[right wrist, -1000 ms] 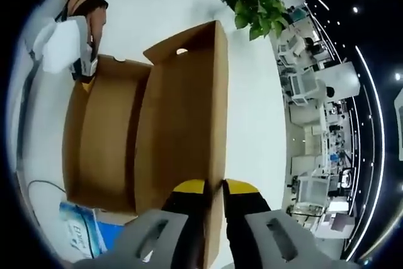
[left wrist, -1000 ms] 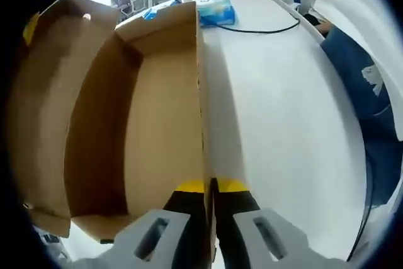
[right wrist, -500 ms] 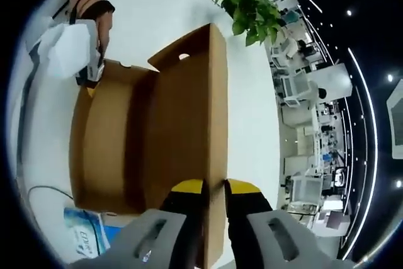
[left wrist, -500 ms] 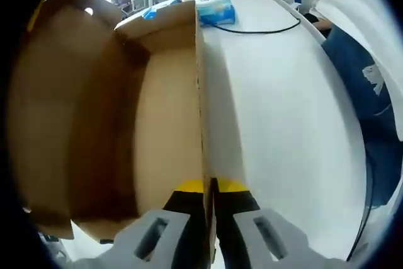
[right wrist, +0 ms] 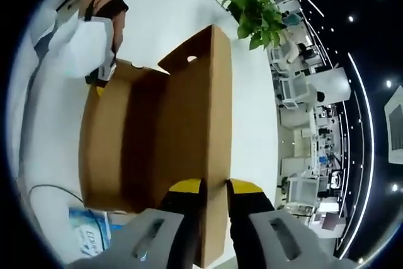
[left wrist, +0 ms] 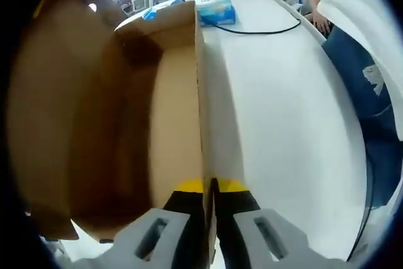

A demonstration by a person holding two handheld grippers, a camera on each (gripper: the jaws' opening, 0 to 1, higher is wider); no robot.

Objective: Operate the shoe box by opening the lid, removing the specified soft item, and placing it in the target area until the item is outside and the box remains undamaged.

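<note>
My left gripper (left wrist: 210, 188) is clamped on the front wall (left wrist: 200, 92) of the shoe box (left wrist: 165, 124), jaws pressed together with only the cardboard between them. My right gripper (right wrist: 213, 188) pinches the free edge of the lid (right wrist: 204, 130) the same way.

Change over the last second: the lid has swung from laid well back to nearly upright over the box, so the interior is now more shaded. The box has not shifted on the white table (left wrist: 283, 111).

Status: the visible box floor is bare cardboard. I see no soft item in it, though the shaded corner under the lid is poorly shown, so I cannot rule one out.

Implication: the lid appears to be closing. No crease or tear is visible on the walls.

A blue packet (left wrist: 215, 5) lies beyond the box's far end.
</note>
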